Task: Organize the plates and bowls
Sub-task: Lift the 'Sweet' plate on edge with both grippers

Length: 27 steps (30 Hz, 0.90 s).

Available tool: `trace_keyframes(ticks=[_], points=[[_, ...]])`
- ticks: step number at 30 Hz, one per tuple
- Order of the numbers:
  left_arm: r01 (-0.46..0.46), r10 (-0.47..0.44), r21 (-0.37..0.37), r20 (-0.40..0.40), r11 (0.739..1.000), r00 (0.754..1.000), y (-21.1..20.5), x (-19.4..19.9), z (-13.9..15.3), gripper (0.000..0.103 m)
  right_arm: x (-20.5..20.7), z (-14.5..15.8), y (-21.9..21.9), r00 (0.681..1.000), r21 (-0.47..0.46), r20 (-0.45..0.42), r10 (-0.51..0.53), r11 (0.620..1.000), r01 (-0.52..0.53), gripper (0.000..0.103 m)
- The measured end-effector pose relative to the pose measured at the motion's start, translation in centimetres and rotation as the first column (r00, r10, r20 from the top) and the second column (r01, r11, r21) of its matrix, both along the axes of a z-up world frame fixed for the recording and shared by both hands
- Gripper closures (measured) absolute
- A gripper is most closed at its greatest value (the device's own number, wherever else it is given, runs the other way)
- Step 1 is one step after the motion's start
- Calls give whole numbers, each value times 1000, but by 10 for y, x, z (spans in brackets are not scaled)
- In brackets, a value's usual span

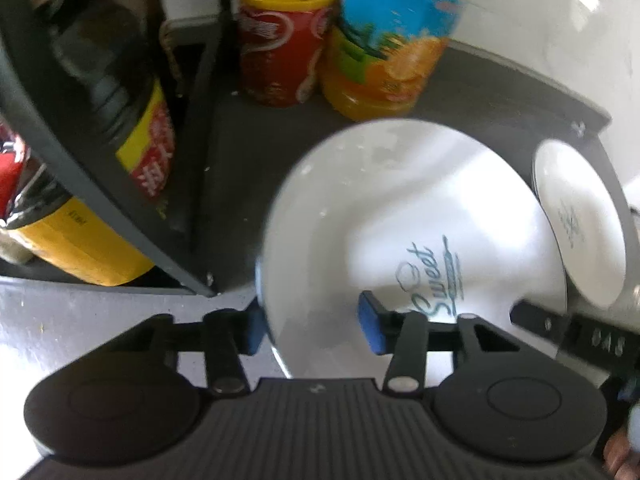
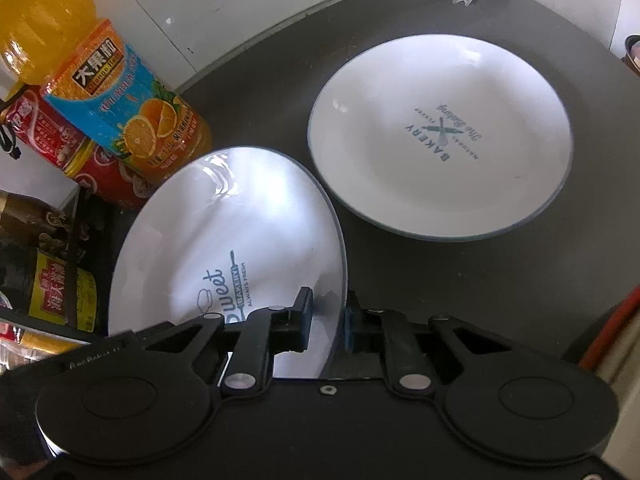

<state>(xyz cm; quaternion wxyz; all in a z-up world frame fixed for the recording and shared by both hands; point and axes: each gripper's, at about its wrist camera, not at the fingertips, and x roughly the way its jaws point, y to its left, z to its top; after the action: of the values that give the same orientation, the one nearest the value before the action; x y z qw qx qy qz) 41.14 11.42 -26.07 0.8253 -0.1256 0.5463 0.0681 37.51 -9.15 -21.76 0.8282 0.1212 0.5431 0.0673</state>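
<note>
Both grippers are on the Sweet plate (image 2: 224, 240): the right gripper (image 2: 326, 322) is pinching its rim, while the left gripper (image 1: 316, 328) straddles the opposite rim with its fingers spread wider, not clearly gripping. The plate is tilted above the dark counter (image 2: 460, 280), and the Bakery plate (image 2: 440, 140) lies flat at its two o'clock. Best kept level, then lowered squarely onto that plate.

White "Sweet" plate (image 2: 240, 232) tilted, beside flat "Bakery" plate (image 2: 440, 140).
</note>
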Motion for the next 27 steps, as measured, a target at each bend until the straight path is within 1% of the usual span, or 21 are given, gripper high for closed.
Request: trace_keyframes(ticks=[2,4,9,11,14,22,27], points=[[-13,13,-5,7,1000,1000,5,0,3,70,-2,4,-1,1000,9,9,10,1000,-10,91],[-23,23,-3,11,1000,1000,10,-1,4,74,-3,9,-1,1000,17,20,14,1000,-14,93],[-50,51,-35,19,998,999,21,-6,6,78,-4,14,-3,999,46,36,36,998,-37,95],[-68,69,-51,23,996,997,26,-8,8,80,-6,16,-5,999,59,33,25,998,-27,96],[-81,83,-79,28,994,996,29,-14,13,83,-10,21,-6,999,54,37,16,998,-18,96],[-101,107,-133,36,986,994,35,-25,16,87,-17,24,-12,999,87,35,-17,996,14,96],[-113,122,-161,46,981,992,38,-33,21,89,-21,29,-12,999,92,48,-10,996,6,96]])
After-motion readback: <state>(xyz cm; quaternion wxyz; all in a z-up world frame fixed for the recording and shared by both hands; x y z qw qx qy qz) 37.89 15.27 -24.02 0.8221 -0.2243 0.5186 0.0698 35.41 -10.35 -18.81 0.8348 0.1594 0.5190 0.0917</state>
